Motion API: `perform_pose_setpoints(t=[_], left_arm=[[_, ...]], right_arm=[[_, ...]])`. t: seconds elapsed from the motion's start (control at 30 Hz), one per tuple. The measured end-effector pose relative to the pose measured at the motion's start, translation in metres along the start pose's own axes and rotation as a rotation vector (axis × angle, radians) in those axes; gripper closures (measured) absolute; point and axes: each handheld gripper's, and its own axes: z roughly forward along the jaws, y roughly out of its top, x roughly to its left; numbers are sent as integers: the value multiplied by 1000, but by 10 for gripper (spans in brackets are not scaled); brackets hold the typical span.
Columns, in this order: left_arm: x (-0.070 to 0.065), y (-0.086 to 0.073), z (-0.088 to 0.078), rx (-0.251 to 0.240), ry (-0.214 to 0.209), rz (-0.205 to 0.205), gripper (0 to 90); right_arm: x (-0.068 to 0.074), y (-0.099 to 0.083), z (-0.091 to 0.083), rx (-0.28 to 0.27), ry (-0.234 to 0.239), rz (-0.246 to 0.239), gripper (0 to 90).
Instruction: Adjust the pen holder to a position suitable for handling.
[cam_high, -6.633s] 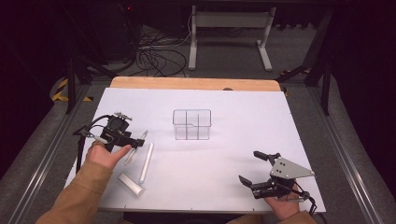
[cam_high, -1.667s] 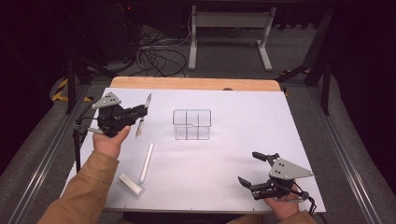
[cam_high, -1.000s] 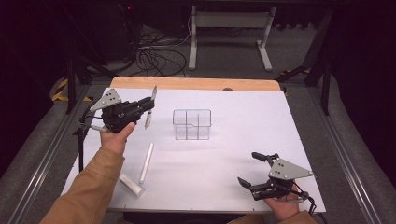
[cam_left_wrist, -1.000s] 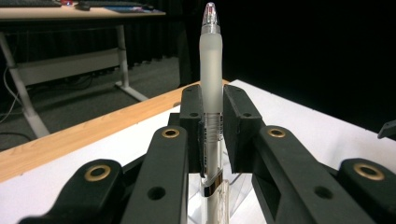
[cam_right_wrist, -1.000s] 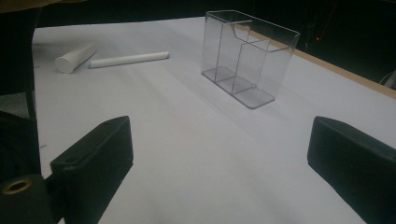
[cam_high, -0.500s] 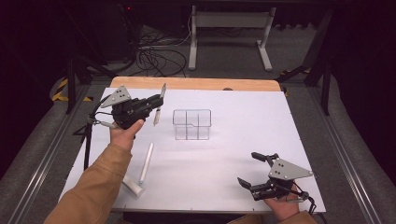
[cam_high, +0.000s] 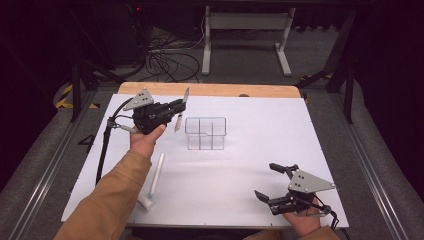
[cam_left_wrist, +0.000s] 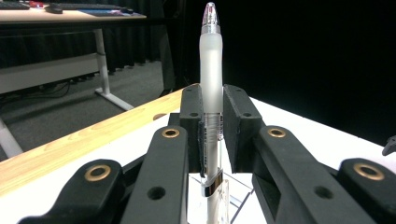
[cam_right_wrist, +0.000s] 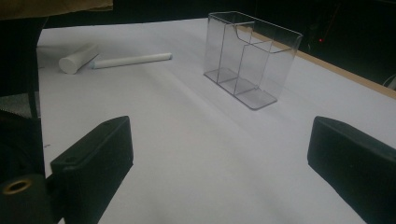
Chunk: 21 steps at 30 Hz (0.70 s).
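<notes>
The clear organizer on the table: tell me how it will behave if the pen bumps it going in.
The clear organizer looks thin-walled and empty, so probably light; a bump from the pen could slide it on the smooth white table. Tall on a narrow base, it may tip. Its walls look rigid, not floppy.

The pen (cam_high: 181, 108) has been lifted off the table and carried by the left gripper (cam_high: 176, 107) from the left-centre of the high view toward the organizer (cam_high: 205, 133), now just left of it.
</notes>
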Motion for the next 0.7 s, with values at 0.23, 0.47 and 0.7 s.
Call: perform_pose_setpoints(t=[0.23, 0.47, 0.7], left_arm=[[0, -1, 13, -9, 2, 1, 793], [1, -5, 24, -10, 9, -15, 793], [1, -8, 33, -14, -3, -17, 793]], right_arm=[[1, 0, 0, 0, 5, -3, 74], [0, 0, 0, -1, 9, -3, 74], [0, 0, 0, -1, 12, -7, 74]])
